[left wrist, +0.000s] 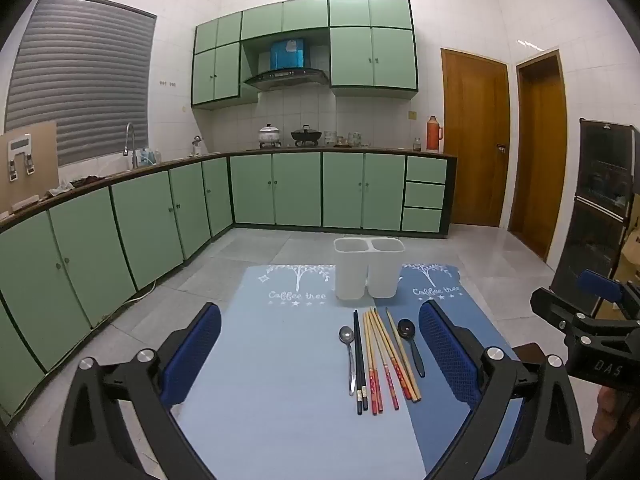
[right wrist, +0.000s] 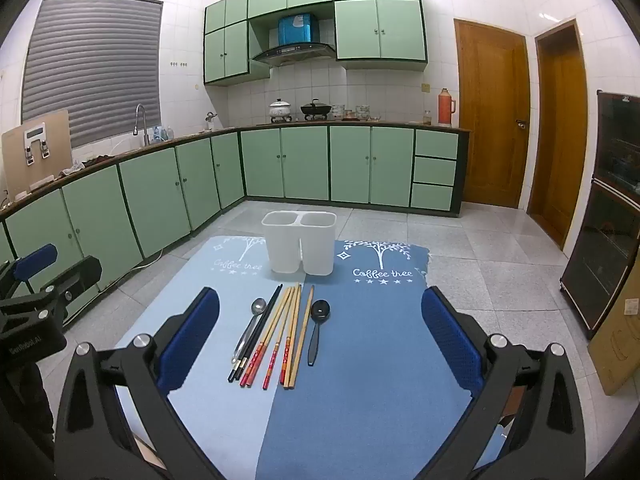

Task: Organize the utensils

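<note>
A white two-compartment utensil holder (left wrist: 368, 268) (right wrist: 299, 242) stands empty at the far edge of the blue mat (left wrist: 280, 380) (right wrist: 360, 360). In front of it lie a metal spoon (left wrist: 347, 344) (right wrist: 252, 320), black chopsticks (left wrist: 359, 360) (right wrist: 258, 328), several wooden chopsticks with red ends (left wrist: 386, 356) (right wrist: 286, 332) and a black spoon (left wrist: 410, 340) (right wrist: 318, 322). My left gripper (left wrist: 320, 352) is open and empty, near the utensils' handle ends. My right gripper (right wrist: 320, 340) is open and empty, also above the near part of the mat.
The mat covers a table in a kitchen with green cabinets (left wrist: 280, 188) behind. The right gripper's body (left wrist: 592, 332) shows at the right of the left wrist view; the left gripper's body (right wrist: 36, 312) shows at the left of the right wrist view. A dark cabinet (right wrist: 612, 208) stands right.
</note>
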Motion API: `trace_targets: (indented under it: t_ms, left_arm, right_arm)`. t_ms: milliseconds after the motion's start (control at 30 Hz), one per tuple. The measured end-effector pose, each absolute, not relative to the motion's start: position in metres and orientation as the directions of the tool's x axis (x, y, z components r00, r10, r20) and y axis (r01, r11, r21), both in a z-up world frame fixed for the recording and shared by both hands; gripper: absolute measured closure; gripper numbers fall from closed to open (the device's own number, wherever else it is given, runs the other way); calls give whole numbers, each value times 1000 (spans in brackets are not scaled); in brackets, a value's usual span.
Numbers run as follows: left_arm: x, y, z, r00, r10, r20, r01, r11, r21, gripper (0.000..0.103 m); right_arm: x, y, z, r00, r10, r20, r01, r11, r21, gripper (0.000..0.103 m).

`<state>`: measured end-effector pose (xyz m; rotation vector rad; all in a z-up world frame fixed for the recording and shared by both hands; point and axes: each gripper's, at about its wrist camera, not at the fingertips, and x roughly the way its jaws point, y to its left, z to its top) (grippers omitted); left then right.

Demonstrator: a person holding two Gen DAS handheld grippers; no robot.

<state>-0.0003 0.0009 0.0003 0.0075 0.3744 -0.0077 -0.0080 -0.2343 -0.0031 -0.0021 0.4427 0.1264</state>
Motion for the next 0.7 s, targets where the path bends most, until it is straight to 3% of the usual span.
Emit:
trace_targets:
  t_ms: [700]
  left_arm:
    - [-1, 2, 0, 928, -2, -373, 8, 1000, 15, 6]
  right_arm:
    - [-4, -236, -7, 896, 122, -427, -119, 992, 34, 5]
